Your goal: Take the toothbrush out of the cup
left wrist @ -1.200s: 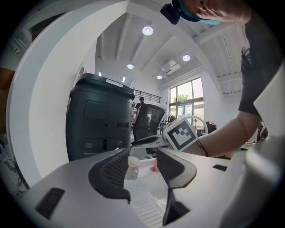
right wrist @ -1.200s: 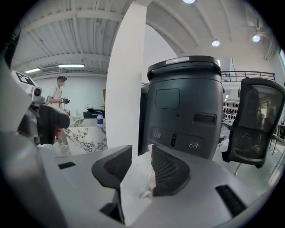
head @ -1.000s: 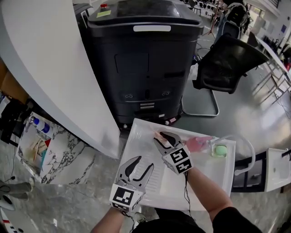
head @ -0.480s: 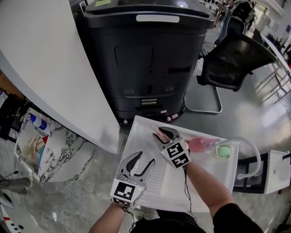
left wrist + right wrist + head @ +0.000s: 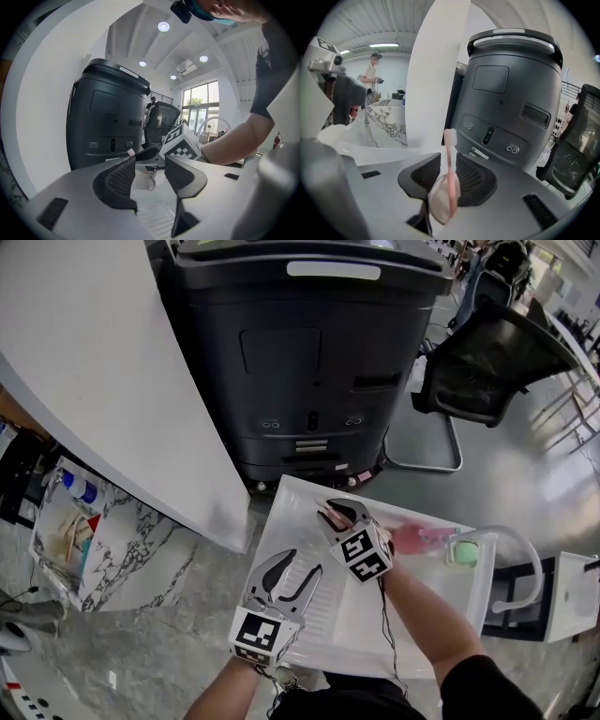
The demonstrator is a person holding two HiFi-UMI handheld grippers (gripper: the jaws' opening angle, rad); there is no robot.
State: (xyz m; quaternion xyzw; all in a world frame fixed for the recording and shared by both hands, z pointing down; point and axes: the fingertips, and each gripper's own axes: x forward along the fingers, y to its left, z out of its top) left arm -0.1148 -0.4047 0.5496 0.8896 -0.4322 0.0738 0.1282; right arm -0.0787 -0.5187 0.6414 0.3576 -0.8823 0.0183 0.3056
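Note:
A pink toothbrush (image 5: 450, 154) stands upright, bristles up, in a white cup (image 5: 438, 205) with a handle (image 5: 143, 180). My right gripper (image 5: 449, 180) reaches down over the cup with the toothbrush between its jaws. The jaws have just been closing, but a gap shows on both sides of the handle, so they are open. In the head view the right gripper (image 5: 339, 512) hides the cup, and only a pink bit of the toothbrush (image 5: 327, 516) shows. My left gripper (image 5: 289, 576) hovers open and empty, near and to the left of the cup.
The cup stands on a white ribbed tray (image 5: 281, 521). A pink item (image 5: 412, 538) and a green one (image 5: 461, 553) lie at its right end by a white hose (image 5: 523, 559). Behind the tray are a large black machine (image 5: 309, 362), a black chair (image 5: 487, 362) and a curved white counter (image 5: 94, 381).
The right gripper has sunk a little onto the cup and toothbrush. The left gripper has edged slightly forward toward the cup.

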